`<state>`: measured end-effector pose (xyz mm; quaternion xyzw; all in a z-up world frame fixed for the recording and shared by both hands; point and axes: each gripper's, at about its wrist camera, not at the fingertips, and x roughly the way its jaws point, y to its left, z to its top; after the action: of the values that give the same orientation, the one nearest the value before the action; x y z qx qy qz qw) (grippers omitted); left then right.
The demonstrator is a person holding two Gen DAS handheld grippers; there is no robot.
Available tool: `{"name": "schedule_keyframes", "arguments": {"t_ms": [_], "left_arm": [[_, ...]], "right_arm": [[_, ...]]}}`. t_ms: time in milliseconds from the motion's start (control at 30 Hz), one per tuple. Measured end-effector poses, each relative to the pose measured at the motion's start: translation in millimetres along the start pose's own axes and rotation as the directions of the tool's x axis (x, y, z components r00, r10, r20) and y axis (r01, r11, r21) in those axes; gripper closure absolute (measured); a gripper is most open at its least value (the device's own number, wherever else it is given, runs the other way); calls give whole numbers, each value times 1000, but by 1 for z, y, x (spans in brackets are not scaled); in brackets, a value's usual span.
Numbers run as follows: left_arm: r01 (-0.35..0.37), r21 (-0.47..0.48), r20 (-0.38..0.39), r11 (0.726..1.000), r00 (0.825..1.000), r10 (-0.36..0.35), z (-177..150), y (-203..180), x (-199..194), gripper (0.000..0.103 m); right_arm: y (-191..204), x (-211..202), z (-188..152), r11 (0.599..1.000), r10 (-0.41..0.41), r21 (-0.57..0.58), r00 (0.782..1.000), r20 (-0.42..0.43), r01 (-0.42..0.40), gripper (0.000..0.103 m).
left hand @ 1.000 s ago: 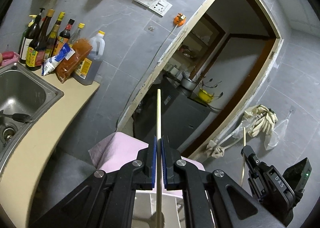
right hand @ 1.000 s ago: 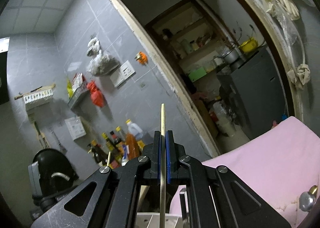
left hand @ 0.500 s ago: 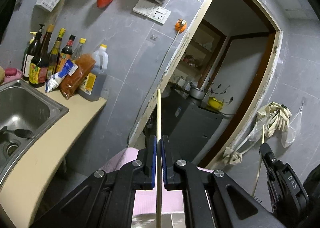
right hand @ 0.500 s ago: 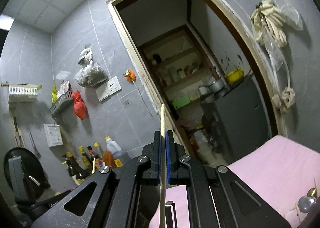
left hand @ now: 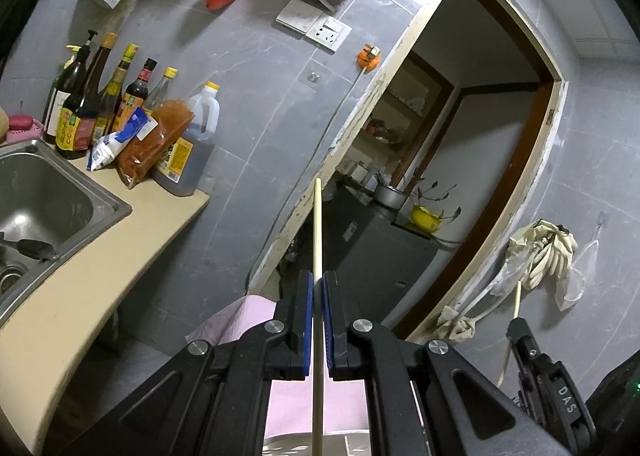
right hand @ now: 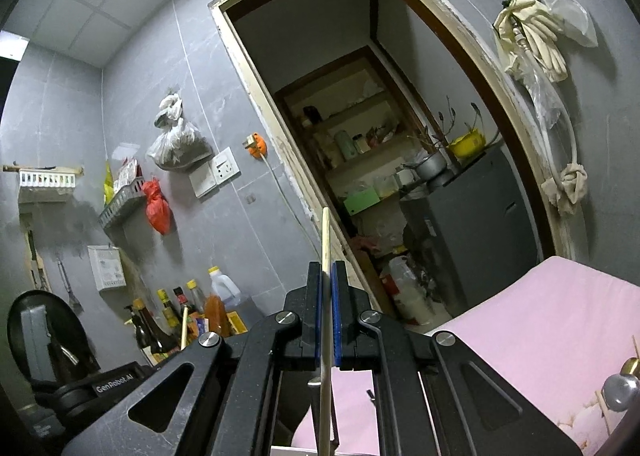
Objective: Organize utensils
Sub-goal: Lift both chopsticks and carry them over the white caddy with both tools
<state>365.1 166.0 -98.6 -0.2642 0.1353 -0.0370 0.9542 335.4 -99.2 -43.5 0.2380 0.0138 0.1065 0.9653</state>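
My left gripper (left hand: pixel 317 288) is shut on a pale wooden chopstick (left hand: pixel 317 232) that stands upright between its blue pads, high above the pink-covered table (left hand: pixel 256 316). My right gripper (right hand: pixel 327 280) is shut on a second wooden chopstick (right hand: pixel 325 236), also upright. The right gripper also shows at the lower right of the left wrist view (left hand: pixel 520 330), its chopstick (left hand: pixel 516 298) sticking up. A white utensil holder's rim (left hand: pixel 340 442) shows below the left gripper.
A steel sink (left hand: pixel 36 196) and beige counter (left hand: pixel 80 296) lie at the left, with several sauce bottles (left hand: pixel 84 104) by the wall. An open doorway (left hand: pixel 440 176) to a storeroom is ahead. A metal object (right hand: pixel 618 390) lies on the pink cloth (right hand: pixel 540 336).
Both grippers have risen and tilted upward with their chopsticks; the table and the white holder have dropped lower in both views.
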Motion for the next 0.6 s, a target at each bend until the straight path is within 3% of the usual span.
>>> {"name": "schedule_keyframes", "arguments": {"t_ms": [600], "left_arm": [[-53, 94, 36, 994, 998, 49, -17, -12, -14, 98]], "right_arm": [[-5, 4, -2, 998, 59, 13, 998, 15, -60, 99]]}}
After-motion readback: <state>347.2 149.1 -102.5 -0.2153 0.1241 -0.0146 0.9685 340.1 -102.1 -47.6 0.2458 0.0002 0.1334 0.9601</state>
